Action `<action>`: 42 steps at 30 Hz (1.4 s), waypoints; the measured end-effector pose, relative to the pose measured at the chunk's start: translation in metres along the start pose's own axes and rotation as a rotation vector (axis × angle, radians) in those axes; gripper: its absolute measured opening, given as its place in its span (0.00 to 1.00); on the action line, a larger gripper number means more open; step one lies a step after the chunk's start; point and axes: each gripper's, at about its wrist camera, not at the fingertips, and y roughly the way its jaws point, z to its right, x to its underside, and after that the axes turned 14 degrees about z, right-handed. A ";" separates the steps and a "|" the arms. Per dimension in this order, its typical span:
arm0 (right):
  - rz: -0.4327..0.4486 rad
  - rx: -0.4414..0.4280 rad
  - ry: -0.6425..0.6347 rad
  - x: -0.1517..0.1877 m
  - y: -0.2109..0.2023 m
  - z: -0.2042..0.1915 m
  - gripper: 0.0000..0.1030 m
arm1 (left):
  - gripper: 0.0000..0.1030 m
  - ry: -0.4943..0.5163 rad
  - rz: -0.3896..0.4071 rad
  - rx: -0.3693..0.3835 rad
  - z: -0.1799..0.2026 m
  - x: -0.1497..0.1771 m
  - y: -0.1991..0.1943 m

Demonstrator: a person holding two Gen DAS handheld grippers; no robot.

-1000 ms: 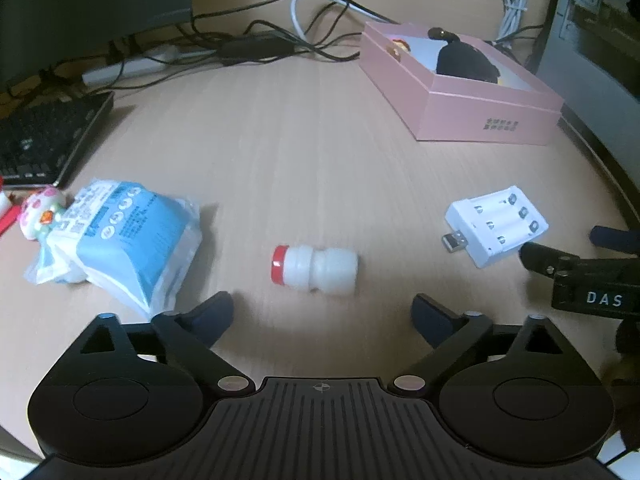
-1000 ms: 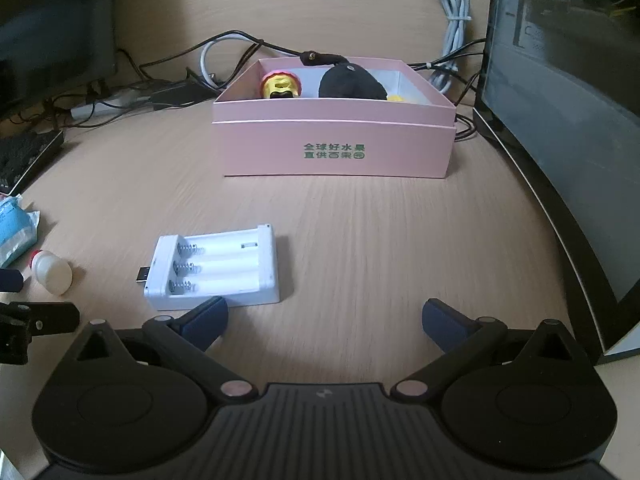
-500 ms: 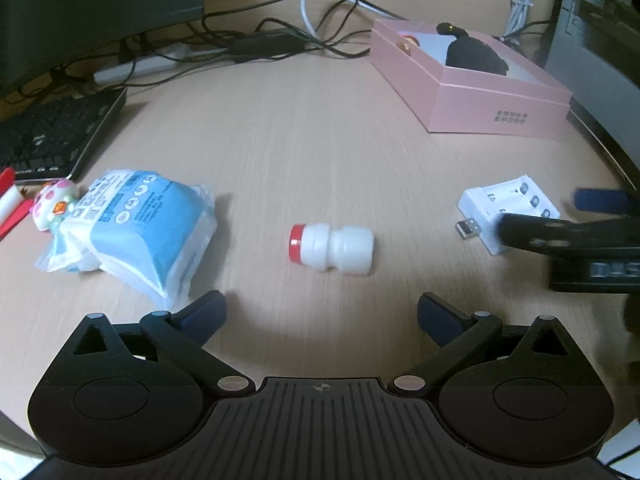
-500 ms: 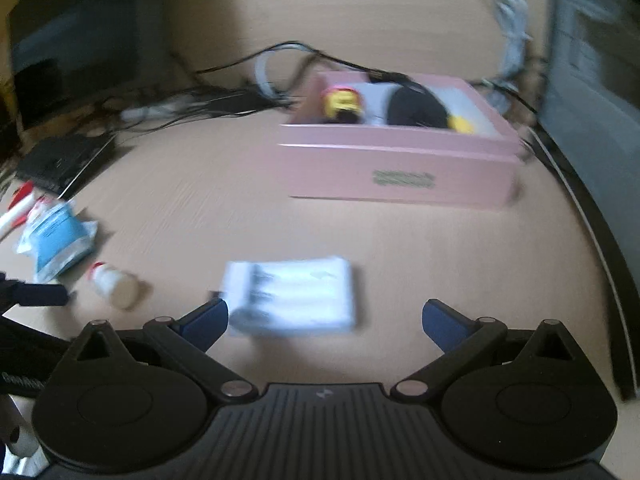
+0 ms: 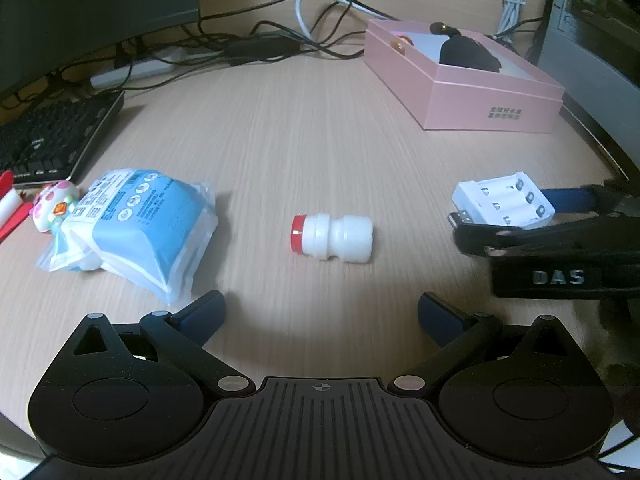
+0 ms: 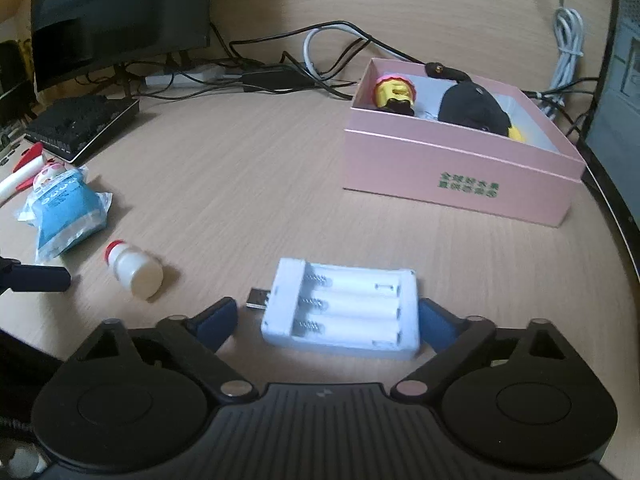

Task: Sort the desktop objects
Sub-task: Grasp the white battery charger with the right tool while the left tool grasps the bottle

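A white battery charger [image 6: 340, 308] with a USB plug lies flat on the wooden desk, between the fingers of my right gripper [image 6: 327, 312]. The jaws are closing; the right pad sits at the charger's end, the left pad stands clear of the plug. In the left wrist view the charger [image 5: 504, 204] and the right gripper [image 5: 504, 218] are at the right edge. My left gripper [image 5: 320, 310] is open and holds nothing. A small white bottle [image 5: 332, 236] with a red cap lies on its side just ahead of it. The open pink box [image 6: 452, 168] holds a black item and a yellow toy.
A blue packet [image 5: 136, 220] and a spotted toy [image 5: 52, 204] lie at the left, near a black keyboard [image 5: 48, 136]. Cables [image 5: 280, 40] and a monitor run along the back. A dark computer case [image 5: 592, 40] stands at the right, behind the pink box [image 5: 492, 108].
My right gripper has swung left so the charger now lies between its fingers, and its jaws have narrowed slightly. The left gripper has stayed put.
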 end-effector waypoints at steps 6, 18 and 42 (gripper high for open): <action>0.010 0.023 0.021 0.005 -0.017 0.009 0.76 | 1.00 0.001 0.000 0.000 0.000 0.000 0.000; 0.030 0.040 0.008 0.004 -0.021 0.013 0.89 | 1.00 -0.005 0.007 -0.012 0.002 0.000 0.000; 0.059 0.104 -0.016 0.012 -0.046 0.019 0.89 | 0.77 -0.029 0.052 0.017 0.000 -0.019 0.010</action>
